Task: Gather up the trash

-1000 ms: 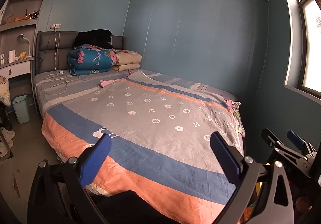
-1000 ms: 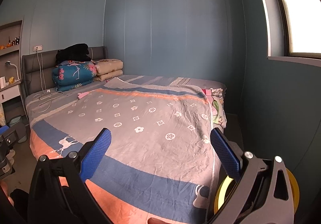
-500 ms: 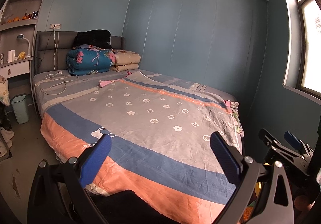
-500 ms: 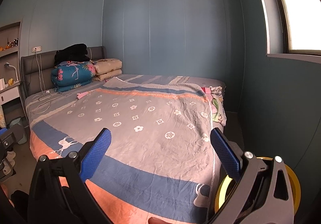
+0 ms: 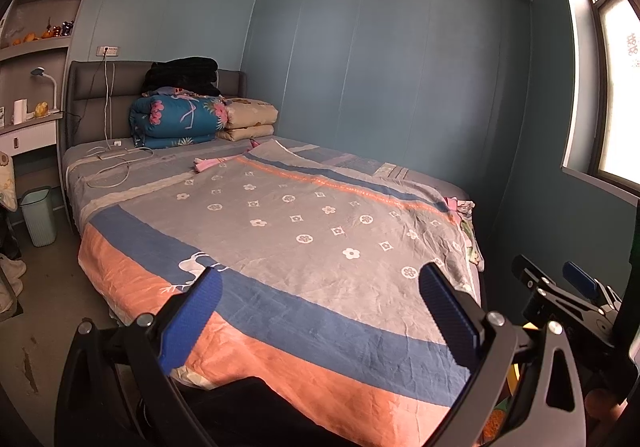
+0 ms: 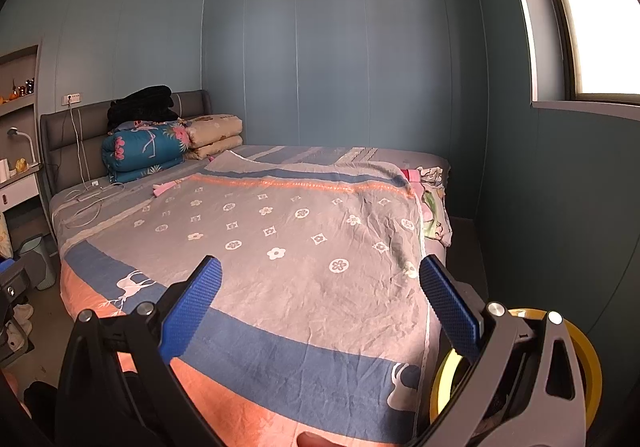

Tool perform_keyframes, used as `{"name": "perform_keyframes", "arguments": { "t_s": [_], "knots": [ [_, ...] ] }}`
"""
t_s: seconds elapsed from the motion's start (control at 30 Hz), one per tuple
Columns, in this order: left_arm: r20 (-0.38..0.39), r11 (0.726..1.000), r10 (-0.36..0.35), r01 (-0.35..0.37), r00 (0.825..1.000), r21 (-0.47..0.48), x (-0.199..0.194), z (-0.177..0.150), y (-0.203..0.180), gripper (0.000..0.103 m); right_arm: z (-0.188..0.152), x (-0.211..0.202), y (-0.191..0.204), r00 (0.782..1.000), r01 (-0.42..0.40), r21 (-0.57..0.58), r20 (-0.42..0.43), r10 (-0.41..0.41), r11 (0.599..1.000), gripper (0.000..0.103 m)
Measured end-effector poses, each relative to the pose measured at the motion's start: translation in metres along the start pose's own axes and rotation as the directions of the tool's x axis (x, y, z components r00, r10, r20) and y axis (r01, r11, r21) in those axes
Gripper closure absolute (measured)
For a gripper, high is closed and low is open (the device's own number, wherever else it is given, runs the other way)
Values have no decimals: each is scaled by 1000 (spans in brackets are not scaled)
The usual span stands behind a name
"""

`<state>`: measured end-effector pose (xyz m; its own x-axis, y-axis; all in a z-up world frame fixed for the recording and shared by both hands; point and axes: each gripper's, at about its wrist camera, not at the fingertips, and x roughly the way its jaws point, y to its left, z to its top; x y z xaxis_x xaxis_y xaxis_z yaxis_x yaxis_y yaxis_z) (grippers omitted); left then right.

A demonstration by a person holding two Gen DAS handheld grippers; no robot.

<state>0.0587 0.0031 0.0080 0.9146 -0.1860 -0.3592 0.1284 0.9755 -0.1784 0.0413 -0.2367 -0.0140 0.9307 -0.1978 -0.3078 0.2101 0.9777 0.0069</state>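
My left gripper [image 5: 320, 311] is open and empty, held above the foot of the bed [image 5: 280, 231]. My right gripper [image 6: 320, 303] is open and empty too, also over the bed's foot [image 6: 280, 247]; it shows at the right edge of the left wrist view [image 5: 560, 287]. A pale green trash bin [image 5: 38, 215] stands on the floor left of the bed, partly seen in the right wrist view [image 6: 38, 259]. A small pink item [image 5: 208, 163] lies on the bed near the pillows, far from both grippers. I see no clear trash.
Folded quilts [image 5: 176, 119] and pillows [image 5: 248, 123] sit at the headboard, with white cables [image 5: 112, 163] beside them. A yellow round basin [image 6: 588, 363] is on the floor by the bed's right corner. Shelves and a desk [image 5: 28, 127] stand at left. Crumpled cloth [image 6: 432, 207] hangs at the bed's right edge.
Both views have shifted slightly; the bed and room slid a little left and down in the frames. Both grippers stay open and empty.
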Motion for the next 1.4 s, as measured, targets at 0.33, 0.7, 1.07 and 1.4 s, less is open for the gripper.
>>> {"name": "perform_keyframes", "arguments": {
  "t_s": [0.33,0.7,1.07,1.4],
  "knots": [
    [-8,1000,-6,6,1000,-2,1,0,1,8,-1,1,0,1000,1,12,-16,-1,1000,8],
    [-20,1000,-13,13,1000,1,6,-2,3,8,-2,3,-2,1000,3,19,-29,-3,1000,8],
    [-29,1000,-20,20,999,-4,8,-4,7,8,-2,4,-2,999,4,21,-36,-3,1000,8],
    [-31,1000,-22,21,999,-4,9,-5,6,8,-3,4,-2,999,6,24,-40,-5,1000,8]
  ]
}}
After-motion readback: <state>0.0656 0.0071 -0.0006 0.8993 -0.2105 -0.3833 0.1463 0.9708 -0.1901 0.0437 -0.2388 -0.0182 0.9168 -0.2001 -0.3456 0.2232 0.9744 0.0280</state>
